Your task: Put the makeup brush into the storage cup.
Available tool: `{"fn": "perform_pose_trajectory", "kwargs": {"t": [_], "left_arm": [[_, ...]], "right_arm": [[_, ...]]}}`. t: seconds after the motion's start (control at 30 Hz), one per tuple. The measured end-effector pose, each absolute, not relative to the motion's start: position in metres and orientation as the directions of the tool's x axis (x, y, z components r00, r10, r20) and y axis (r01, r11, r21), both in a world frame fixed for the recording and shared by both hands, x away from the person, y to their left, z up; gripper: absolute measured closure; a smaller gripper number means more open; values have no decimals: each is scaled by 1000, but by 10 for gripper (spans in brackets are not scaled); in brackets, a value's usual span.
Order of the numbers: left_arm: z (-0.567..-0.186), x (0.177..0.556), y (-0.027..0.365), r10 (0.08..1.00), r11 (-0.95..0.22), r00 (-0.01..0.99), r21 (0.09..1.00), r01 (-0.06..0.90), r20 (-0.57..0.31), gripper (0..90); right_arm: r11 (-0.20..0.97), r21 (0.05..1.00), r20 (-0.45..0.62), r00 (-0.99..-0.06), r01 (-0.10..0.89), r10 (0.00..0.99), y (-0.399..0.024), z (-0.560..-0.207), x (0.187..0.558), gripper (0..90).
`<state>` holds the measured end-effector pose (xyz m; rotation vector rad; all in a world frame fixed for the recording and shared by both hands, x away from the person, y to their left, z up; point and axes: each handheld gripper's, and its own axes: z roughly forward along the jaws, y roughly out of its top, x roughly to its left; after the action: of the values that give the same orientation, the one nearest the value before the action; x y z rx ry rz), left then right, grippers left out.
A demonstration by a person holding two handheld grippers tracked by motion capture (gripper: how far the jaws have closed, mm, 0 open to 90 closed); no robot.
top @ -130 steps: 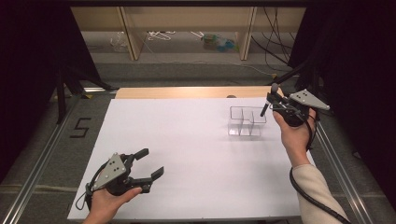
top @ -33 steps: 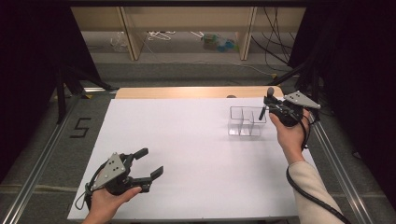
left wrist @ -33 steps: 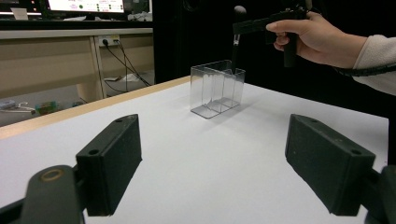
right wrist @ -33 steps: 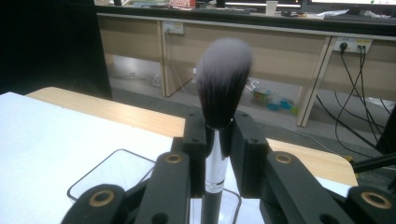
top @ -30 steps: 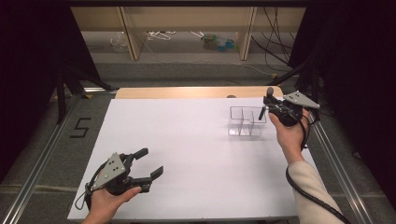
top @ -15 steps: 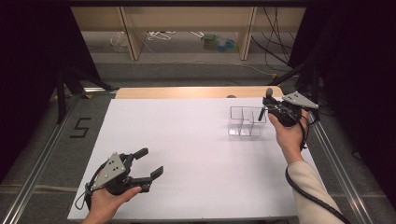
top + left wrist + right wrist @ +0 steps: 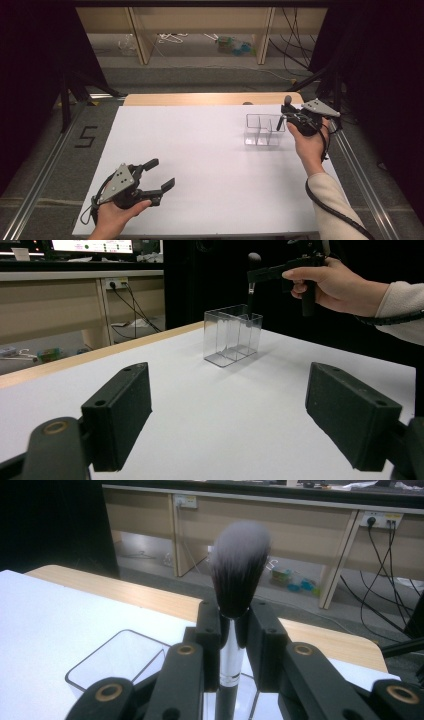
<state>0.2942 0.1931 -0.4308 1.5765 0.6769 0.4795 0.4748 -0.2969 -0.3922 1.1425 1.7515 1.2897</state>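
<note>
**Makeup brush held upright over the clear organiser**

Little has moved since the earlier frame: your right gripper (image 7: 289, 118) has only edged closer over the clear organiser (image 7: 264, 130). Its jaws are clamped on the makeup brush (image 7: 235, 610) at the metal ferrule, bristles up, handle hanging into a compartment. Light, stiff and smooth, it may slip; hold the ferrule, never the soft bristles. Your left gripper (image 7: 159, 181) rests with jaws apart, holding nothing.
</note>
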Motion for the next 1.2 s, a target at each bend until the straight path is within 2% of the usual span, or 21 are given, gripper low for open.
{"fn": "perform_pose_trajectory", "kwargs": {"t": [1.2], "left_arm": [[-431,294,194,671,-43,738,990,137,-73,182]], "right_arm": [[133,948,-8,-399,288,917,-296,-401,477,776]]}}
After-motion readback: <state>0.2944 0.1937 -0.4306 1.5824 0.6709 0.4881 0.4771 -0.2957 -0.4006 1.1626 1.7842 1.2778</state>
